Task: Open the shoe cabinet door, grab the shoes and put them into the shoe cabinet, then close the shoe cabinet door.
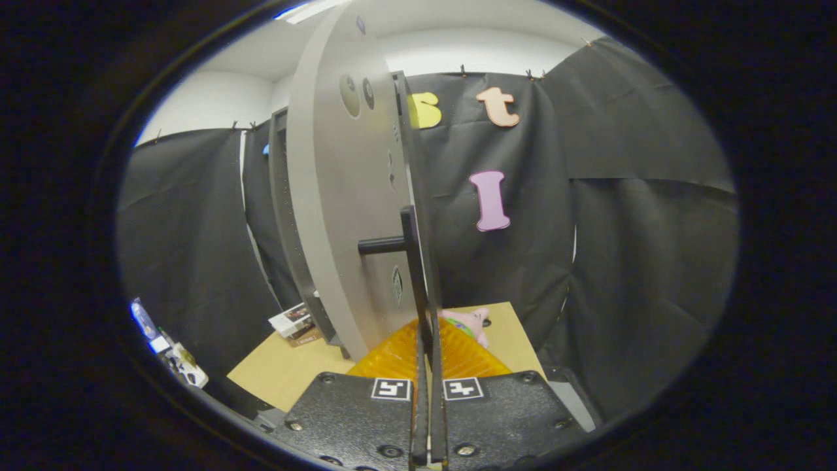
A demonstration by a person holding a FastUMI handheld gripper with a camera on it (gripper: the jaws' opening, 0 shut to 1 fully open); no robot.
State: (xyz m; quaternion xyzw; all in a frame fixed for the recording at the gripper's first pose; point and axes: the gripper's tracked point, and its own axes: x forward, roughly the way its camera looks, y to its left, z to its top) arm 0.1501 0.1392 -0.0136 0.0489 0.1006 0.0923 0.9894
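The gripper (428, 340) has its two fingers drawn narrow, pressed from both sides on the dark bar handle (413, 261) of the shoe cabinet door (340, 216), which rises straight ahead of them. The grey door stands swung out, edge-on, just left of the fingers, with the dark cabinet frame (280, 196) behind it further left. Beyond the fingers, low on the tan counter (288, 373), lies a pink shoe (472, 322). Left of the door's foot, some small boxes (294, 322) rest on the counter.
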